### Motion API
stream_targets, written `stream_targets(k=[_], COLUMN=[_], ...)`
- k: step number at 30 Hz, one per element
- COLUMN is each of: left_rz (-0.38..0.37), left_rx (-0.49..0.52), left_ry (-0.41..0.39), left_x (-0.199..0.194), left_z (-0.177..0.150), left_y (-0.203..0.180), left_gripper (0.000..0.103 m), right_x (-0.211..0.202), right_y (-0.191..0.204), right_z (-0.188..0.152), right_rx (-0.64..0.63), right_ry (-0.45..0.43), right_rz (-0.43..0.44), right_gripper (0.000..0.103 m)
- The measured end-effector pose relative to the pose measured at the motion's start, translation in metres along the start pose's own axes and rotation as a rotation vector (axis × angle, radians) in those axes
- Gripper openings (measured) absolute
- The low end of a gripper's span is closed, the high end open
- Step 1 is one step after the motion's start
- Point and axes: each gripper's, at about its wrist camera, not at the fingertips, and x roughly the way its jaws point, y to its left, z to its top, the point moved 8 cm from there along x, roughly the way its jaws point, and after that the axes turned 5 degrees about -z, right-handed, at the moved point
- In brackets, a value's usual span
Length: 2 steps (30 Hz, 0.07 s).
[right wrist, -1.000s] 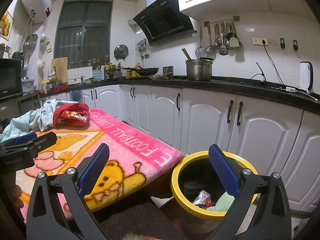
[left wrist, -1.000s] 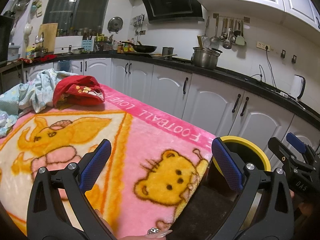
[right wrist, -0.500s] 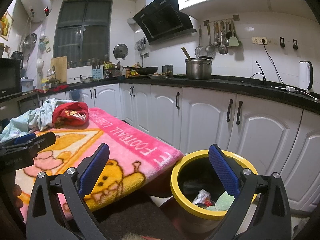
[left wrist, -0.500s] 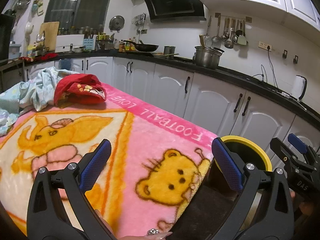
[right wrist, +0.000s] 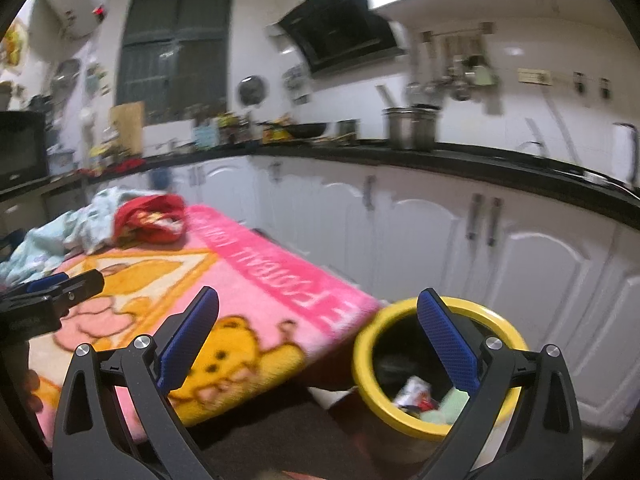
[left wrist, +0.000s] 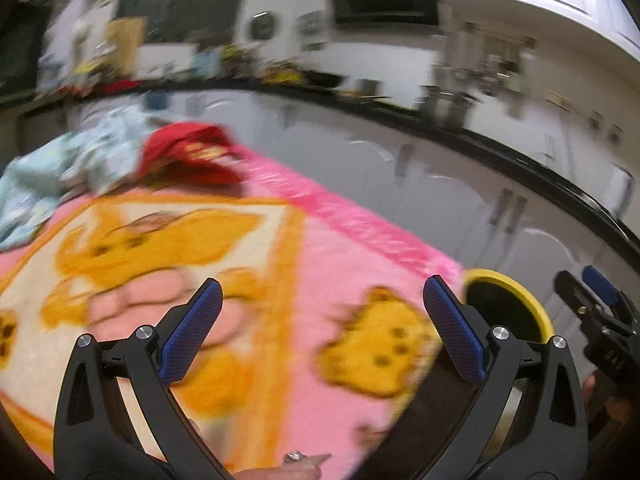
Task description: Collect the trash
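A yellow-rimmed trash bin (right wrist: 362,344) stands on the floor by the table's corner, with wrappers and a green scrap (right wrist: 452,400) inside; its rim also shows in the left wrist view (left wrist: 532,300). My left gripper (left wrist: 320,320) is open and empty above the pink cartoon blanket (left wrist: 340,248). My right gripper (right wrist: 316,332) is open and empty, hovering between the blanket's corner and the bin. Each gripper shows at the edge of the other's view. The left wrist view is blurred.
A red cloth (right wrist: 152,220) and a pale blue garment (right wrist: 68,236) lie at the blanket's far end. White cabinets (right wrist: 540,256) under a black counter run behind, with a pot (right wrist: 408,128) and a wok on top.
The left gripper has swung left and over the blanket, blurring its view. The right gripper has shifted slightly left. Both stay open and empty.
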Motion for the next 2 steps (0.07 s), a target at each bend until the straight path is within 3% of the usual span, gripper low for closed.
stream_targets(k=[2], left_rz=[0.106], left_rx=[-0.107], left_ry=[0.022], left_x=[-0.014], left_z=[0.008], left_y=[0.073], left_gripper=[0.092], right_x=[0.015], right_y=[0.042], right_z=[0.013], right_rx=[-0.008], right_ry=[0.032], right_rz=[0.123], right_gripper=[0.097])
